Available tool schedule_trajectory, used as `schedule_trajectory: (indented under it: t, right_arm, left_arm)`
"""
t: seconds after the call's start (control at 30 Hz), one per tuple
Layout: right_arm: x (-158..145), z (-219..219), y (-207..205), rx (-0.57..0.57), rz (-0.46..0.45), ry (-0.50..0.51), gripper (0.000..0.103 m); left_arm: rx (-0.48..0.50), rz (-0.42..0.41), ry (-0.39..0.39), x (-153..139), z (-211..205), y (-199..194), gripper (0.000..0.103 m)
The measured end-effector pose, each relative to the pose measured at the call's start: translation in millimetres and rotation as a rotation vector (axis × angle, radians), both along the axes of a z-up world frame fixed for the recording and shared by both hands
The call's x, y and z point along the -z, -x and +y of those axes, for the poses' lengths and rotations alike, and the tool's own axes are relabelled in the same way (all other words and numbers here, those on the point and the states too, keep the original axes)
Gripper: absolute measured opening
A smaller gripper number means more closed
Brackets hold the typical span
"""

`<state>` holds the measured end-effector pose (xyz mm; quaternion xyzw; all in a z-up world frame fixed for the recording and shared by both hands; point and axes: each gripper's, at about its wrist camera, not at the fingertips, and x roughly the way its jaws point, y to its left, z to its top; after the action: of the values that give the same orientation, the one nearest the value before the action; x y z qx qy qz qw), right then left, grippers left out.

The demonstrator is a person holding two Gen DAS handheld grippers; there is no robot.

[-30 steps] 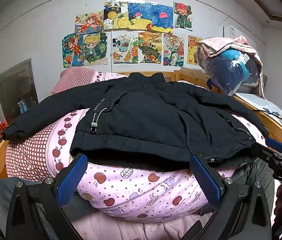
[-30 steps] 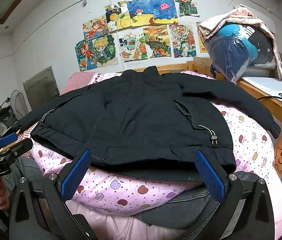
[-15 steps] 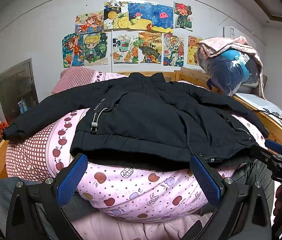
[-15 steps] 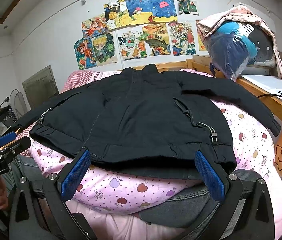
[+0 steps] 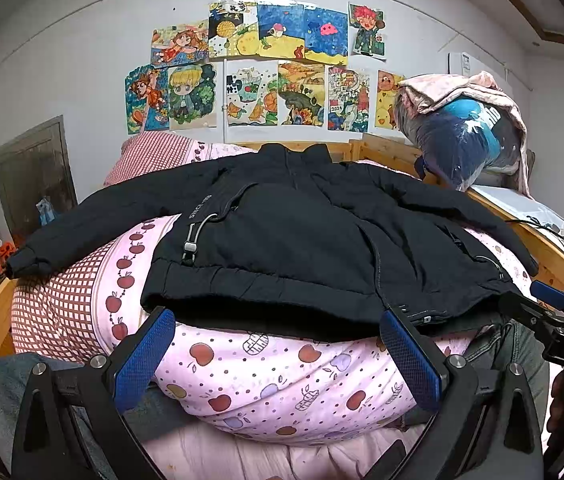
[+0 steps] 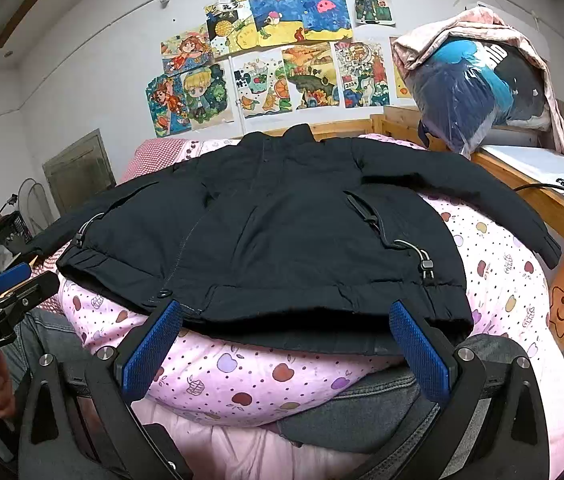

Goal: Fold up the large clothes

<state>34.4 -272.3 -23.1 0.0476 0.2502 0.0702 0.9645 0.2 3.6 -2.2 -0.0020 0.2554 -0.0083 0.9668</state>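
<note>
Jacket (image 5: 302,248), black, padded, spread flat front-up on apple-print quilt (image 5: 282,376), collar toward wooden headboard (image 6: 362,126), sleeves out to both sides. Far cuff beyond quilt edge hard to make out; lining under hem in shadow. Left gripper (image 5: 277,354) low at near hem, jaws wide apart, grasping nothing. Right gripper (image 6: 282,350) likewise spread, empty, just short of hem. Blue ribbed pads (image 6: 418,356); metal toggles on hem drawcords.
</note>
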Motion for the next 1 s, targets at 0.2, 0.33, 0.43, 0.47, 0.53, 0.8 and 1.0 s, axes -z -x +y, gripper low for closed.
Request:
schedule_trajectory:
  t: [0.2,0.33,0.43,0.47,0.53,0.8,1.0]
  right_arm:
    - [0.3,-0.2,0.0,-0.001,0.000,0.002,0.102]
    - [0.4,-0.2,-0.2,0.000,-0.001,0.000,0.102]
    - [0.2,-0.5,0.0,-0.002,-0.001,0.000,0.102]
    - [-0.3,-0.1,-0.2,-0.002,-0.002,0.000,0.102]
    - [-0.1,-0.3,0.4,-0.005,-0.004,0.000,0.102]
    - [-0.3,0.0,0.6,-0.003,-0.001,0.000,0.102]
    - [-0.3,0.4,0.3,-0.002,0.002,-0.001,0.102]
  left_arm:
    - [-0.007,0.001,0.000,-2.7,6.7,-0.2,0.103]
    - [-0.004,0.001,0.000,-2.8,7.4,-0.7,0.103]
    - [-0.005,0.001,-0.001,-3.0,7.6,-0.6,0.103]
    - [-0.005,0.001,-0.001,-3.2,8.1,-0.4,0.103]
    - [-0.005,0.000,0.000,-3.0,8.0,-0.2,0.103]
    - [-0.005,0.000,-0.001,-2.7,7.5,-0.4,0.103]
    - [-0.005,0.001,0.000,-2.7,7.7,-0.3,0.103]
